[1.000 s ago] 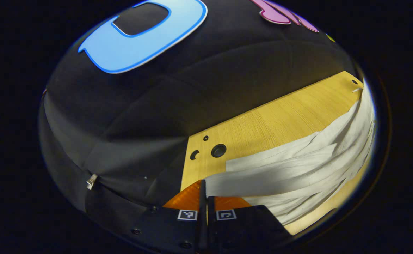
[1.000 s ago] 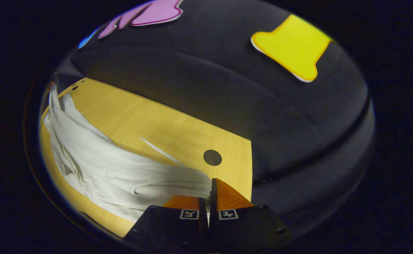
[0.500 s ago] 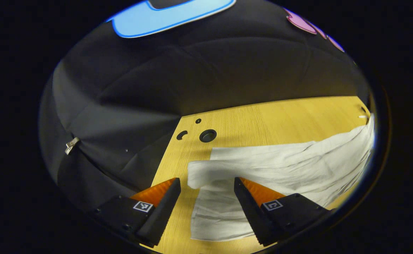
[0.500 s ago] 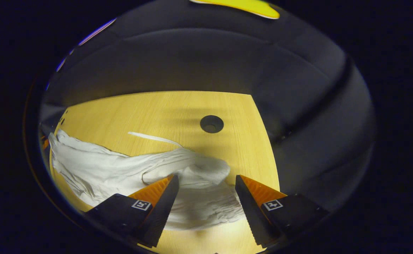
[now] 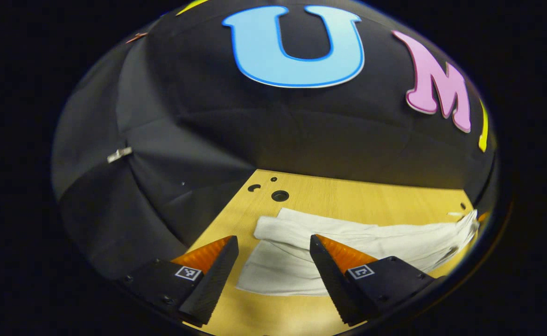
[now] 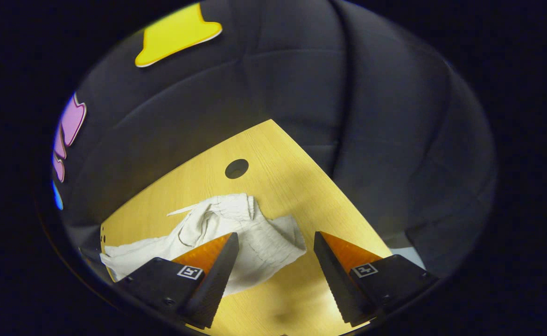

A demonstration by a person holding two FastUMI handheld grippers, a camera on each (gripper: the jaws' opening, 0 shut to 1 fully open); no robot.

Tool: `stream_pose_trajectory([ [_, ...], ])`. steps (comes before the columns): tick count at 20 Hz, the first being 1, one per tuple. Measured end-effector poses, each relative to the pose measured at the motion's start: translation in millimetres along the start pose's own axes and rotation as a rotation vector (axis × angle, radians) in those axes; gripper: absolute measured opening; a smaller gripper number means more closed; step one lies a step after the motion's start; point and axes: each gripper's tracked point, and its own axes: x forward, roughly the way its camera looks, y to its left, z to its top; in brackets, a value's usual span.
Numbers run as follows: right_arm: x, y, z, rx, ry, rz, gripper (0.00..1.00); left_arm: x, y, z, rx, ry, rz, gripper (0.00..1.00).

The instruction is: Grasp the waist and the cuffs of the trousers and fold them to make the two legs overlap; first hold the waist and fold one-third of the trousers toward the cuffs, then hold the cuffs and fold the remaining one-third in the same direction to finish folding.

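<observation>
wooden table (image 5: 348,196), rumpled white trousers (image 5: 348,238) flat

**Non-task items in view**

I see a light wooden table (image 5: 371,198) with round holes (image 5: 280,196) near its far corner, one larger hole (image 6: 236,168) in the right gripper view. Black cloth wall (image 5: 255,130) behind, a small metal clip (image 5: 119,153) on it.

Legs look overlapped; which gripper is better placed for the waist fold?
Right, probably. The right gripper is open above the trousers' gathered waist end; the left gripper is open over the flat cuff end.
</observation>
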Motion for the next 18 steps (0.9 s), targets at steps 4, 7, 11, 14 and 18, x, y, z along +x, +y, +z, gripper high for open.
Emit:
stream_pose_trajectory([
  [4,8,-3,-13,0.08,-0.01,-0.018,0.99,-36,-9,-31,-0.089,0.012,-0.013,0.98],
  [7,20,-4,-18,0.097,-0.027,-0.031,0.99,-57,-10,-51,-0.085,0.029,-0.008,0.96],
  [11,21,-1,-17,0.053,-0.071,-0.07,0.99,-74,-9,-62,-0.046,0.032,0.001,0.96],
  [14,23,1,-18,-0.026,-0.082,-0.113,0.96,-84,-15,-62,-0.017,0.021,-0.01,0.96],
  [18,27,15,-26,-0.042,-0.065,-0.115,0.54,-95,-26,-67,0.039,0.019,-0.044,0.96],
])
